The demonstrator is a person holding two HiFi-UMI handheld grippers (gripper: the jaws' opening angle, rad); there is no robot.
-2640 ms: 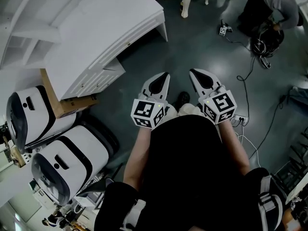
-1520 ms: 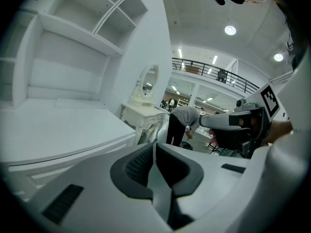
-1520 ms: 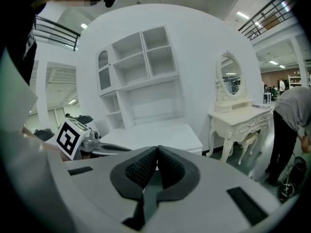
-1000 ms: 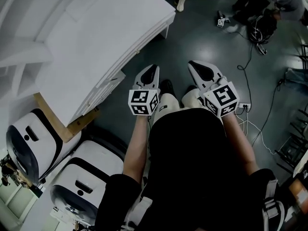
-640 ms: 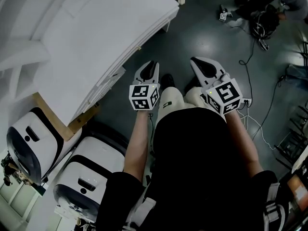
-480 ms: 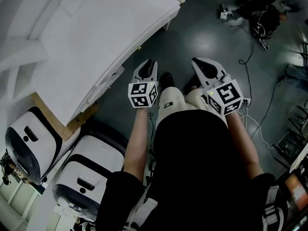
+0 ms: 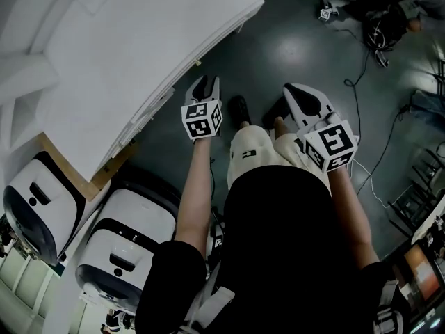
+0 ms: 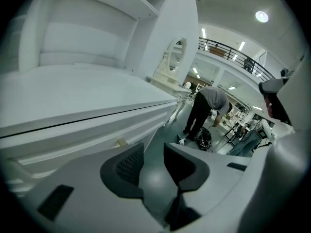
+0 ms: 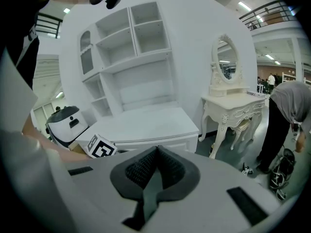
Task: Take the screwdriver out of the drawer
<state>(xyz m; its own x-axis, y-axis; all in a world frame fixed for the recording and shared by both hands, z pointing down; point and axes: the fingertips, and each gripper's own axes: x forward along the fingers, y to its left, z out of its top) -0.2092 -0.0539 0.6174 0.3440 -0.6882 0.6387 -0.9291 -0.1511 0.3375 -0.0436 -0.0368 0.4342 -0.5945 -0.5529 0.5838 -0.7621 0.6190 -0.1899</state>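
head view: you stand at the white table [image 7: 139,33], whose front edge runs diagonally past your left gripper [image 7: 206,82]. that gripper points down toward the grey floor [image 7: 292,40], just beside the drawer front [image 7: 154,110]. a small pale knob [image 8: 121,142] sits on that front (clearest in the left gripper view). the left jaws are opening, and only floor shows in the gap between them. your right gripper [image 7: 295,92] is held apart from the table; its jaws are together, tips meeting, with nothing between them. the drawer front lies flush, and the screwdriver shows in no view.

right gripper view: a shelf unit [image 9: 126,47] rises behind the table, and a dressing table with an oval mirror [image 9: 232,106] stands beside it. a person [image 8: 206,108] bends over in the background.
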